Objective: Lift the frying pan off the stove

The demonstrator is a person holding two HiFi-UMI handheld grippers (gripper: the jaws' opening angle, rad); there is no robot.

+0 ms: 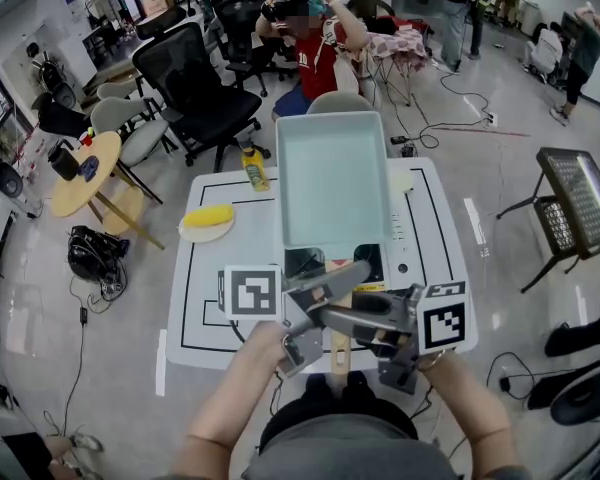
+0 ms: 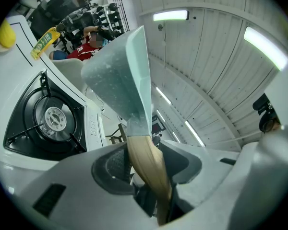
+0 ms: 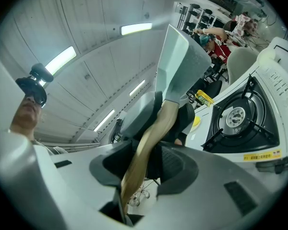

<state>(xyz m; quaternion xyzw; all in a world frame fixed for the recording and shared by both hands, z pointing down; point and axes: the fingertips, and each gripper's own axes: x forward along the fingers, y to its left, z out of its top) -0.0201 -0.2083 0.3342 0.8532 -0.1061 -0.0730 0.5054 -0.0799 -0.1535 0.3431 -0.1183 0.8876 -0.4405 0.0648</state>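
A pale teal rectangular frying pan [image 1: 332, 176] with a wooden handle [image 1: 340, 340] hangs in the air above the stove's black burner [image 1: 305, 261]. Both grippers hold the handle. My left gripper [image 1: 332, 280] comes in from the left and is shut on it; my right gripper [image 1: 330, 318] comes in from the right and is shut on it a little nearer to me. In the left gripper view the handle [image 2: 146, 169] runs between the jaws of the left gripper [image 2: 144, 159], with the pan [image 2: 117, 75] tilted above the burner [image 2: 52, 119]. The right gripper view shows the handle [image 3: 151, 143], pan [image 3: 180, 63], burner [image 3: 236, 116] and right gripper [image 3: 149, 164].
The stove sits on a white table [image 1: 205, 298]. A banana on a plate [image 1: 207, 219] lies at the table's left and a yellow bottle [image 1: 254, 169] stands at the far edge. Office chairs [image 1: 195, 83] and a seated person [image 1: 315, 48] are beyond it. A round wooden table [image 1: 85, 173] stands at the left.
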